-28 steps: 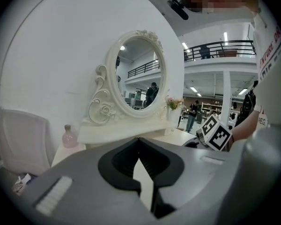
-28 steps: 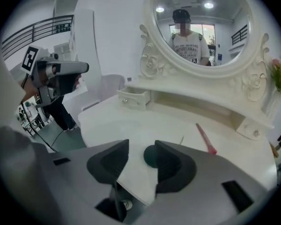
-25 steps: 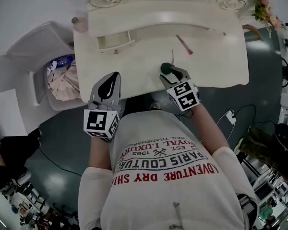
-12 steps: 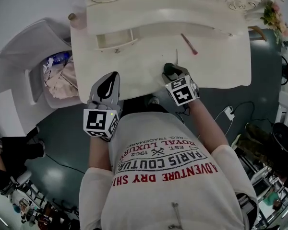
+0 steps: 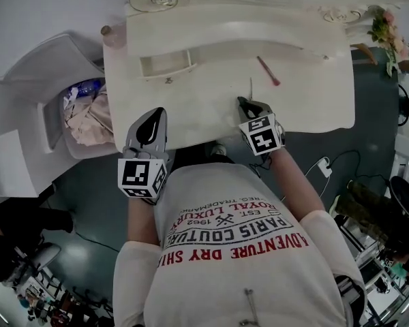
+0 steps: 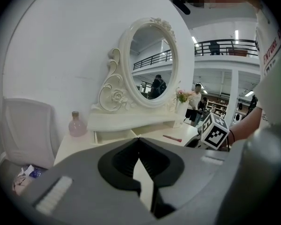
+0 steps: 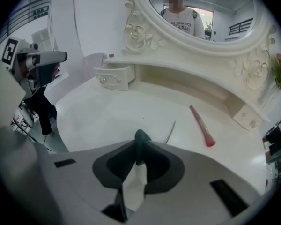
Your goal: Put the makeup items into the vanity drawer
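I'm looking down on a white vanity top (image 5: 204,94) with a carved oval mirror (image 6: 152,62) behind it. A pink bottle (image 5: 109,33) stands at the upper left corner, and a bin (image 5: 88,118) of crumpled waste sits off the left edge. The small drawer (image 5: 167,65) is open at the upper left of the head view, and I can't see anything inside it from here. A pink stick (image 5: 267,71) lies loose right of centre. A thin wand (image 5: 251,87) lies just below and left of it. My right gripper (image 5: 247,105) tips steeply down near the front edge, just below the wand. Its jaws have just been closing, and the right gripper view shows them pinching a dark green makeup item (image 7: 141,138) that pokes out past the tips. My left gripper (image 5: 153,120) sits over the front edge at lower left, well apart from the drawer, with its jaws pressed together and nothing between them.
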The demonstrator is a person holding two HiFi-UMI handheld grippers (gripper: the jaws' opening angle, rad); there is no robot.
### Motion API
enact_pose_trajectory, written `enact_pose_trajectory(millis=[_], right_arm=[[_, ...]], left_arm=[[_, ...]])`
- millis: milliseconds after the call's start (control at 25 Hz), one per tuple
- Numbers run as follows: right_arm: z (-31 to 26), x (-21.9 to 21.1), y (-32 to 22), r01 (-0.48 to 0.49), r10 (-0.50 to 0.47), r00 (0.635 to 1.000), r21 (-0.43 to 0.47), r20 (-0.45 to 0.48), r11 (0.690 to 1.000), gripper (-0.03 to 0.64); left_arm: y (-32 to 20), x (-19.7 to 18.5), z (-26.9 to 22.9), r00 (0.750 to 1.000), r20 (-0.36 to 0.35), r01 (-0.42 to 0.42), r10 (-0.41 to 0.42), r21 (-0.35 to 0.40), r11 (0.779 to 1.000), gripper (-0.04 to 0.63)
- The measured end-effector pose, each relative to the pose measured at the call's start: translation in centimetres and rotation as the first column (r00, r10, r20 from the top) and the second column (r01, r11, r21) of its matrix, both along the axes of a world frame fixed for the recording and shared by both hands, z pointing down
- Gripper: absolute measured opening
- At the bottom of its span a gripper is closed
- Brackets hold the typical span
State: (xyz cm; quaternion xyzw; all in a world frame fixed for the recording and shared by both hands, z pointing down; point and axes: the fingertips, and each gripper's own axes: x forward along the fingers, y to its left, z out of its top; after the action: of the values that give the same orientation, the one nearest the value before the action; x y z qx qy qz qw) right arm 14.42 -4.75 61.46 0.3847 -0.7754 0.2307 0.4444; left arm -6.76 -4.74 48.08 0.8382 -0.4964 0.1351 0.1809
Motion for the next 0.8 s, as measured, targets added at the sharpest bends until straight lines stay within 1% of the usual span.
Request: enact_pose_trajectory(millis=[120, 200, 400, 600, 800], right_arm=[[-1.4, -0.6, -1.1, 0.015, -0.015, 1.0, 0.028, 0.008, 0.999, 0.052], [-2.7, -1.5, -2.0, 0.031, -0.033, 0.999, 0.05, 0.028, 0.998, 0.052], [-6.1, -5.4, -5.4, 0.094, -0.105, 0.992, 0.145, 0.068, 0.985, 0.052], [-8.3, -10.8, -8.3, 0.176, -0.196, 0.977, 0.212, 0.079, 0.961, 0.052], [-9.0, -16.2, -10.1, 0.283, -0.303, 0.952, 0.249, 0.046, 0.926, 0.052]], left_arm=[[-0.6, -0.2, -0.9, 1.0, -0.004, 0.005, -0.005, 0.024, 1.0, 0.011], [-0.9, -0.2, -1.4, 1.0, -0.008, 0.005, -0.005, 0.036, 0.999, 0.011], [-2.1, -1.6, -2.8, 1.0, -0.001, 0.011, -0.011, 0.065, 0.998, 0.011], [-3.2, -4.5, -3.7, 0.999, 0.003, 0.034, -0.035, 0.09, 0.995, 0.011], [-3.8, -7.8, -3.6, 0.998, 0.012, 0.062, -0.063, 0.088, 0.994, 0.011]])
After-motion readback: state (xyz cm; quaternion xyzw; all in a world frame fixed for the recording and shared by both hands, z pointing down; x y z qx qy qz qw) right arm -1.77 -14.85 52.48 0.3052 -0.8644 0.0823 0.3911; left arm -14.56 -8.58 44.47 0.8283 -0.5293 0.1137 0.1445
